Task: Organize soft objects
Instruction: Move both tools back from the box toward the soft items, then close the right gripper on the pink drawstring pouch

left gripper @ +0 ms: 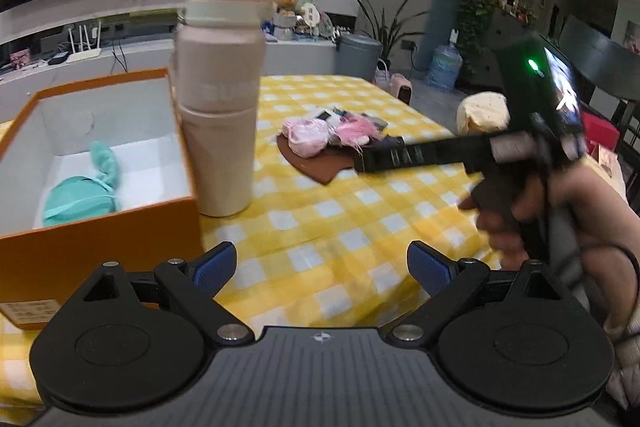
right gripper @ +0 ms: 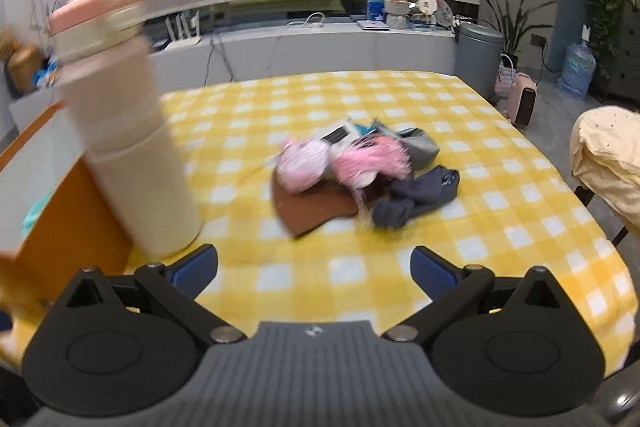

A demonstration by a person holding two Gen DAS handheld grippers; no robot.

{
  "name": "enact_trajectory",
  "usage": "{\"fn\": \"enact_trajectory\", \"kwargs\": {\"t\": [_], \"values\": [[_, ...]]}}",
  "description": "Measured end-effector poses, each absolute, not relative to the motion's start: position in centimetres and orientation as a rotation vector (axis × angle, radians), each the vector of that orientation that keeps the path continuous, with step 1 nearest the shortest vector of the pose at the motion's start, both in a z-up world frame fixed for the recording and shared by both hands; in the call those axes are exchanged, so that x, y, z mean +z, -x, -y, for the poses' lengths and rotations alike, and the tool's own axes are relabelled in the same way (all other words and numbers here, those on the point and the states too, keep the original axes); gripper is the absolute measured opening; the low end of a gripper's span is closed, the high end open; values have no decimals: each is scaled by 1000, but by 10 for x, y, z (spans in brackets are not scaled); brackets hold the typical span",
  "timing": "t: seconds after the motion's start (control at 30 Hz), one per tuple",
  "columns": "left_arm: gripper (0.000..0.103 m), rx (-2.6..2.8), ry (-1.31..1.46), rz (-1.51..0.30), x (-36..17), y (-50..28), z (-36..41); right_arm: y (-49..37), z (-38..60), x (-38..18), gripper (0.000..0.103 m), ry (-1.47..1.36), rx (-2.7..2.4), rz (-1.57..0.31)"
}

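Both hand-held grippers, left and right, are held with fingers apart, nothing gripped. One teal bundle is already placed in the orange box beside the bottle. Farther out, the sock pile is left unsorted mid-counter. Task judged early-stage.

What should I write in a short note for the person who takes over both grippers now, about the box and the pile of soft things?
Left gripper: open, empty, low over the tablecloth near the orange box.
Right gripper: open, empty, facing the pile of soft things.
Done: one teal soft item lies inside the box.
Left: the pile at the table's middle (pink pieces, a brown piece, dark blue cloth) is not yet in the box.
Mind the tall pink-lidded bottle beside the box, between it and the pile.
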State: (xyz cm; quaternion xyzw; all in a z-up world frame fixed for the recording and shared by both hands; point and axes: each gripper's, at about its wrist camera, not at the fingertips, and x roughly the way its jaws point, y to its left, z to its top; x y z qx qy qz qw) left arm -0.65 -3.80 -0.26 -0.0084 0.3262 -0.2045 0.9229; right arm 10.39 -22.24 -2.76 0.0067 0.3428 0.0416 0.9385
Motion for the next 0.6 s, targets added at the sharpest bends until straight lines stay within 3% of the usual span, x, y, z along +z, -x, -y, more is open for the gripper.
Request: {"fn": "enact_trajectory", "kwargs": {"t": [0.43,0.6], "values": [[103,-432,1,-813,-44,-16,59,-199,267,-41,99,-363,307,-640],[103,-432,-19,-844,-54,-14,59,-228,218,-31,98,28,332,-554]]}}
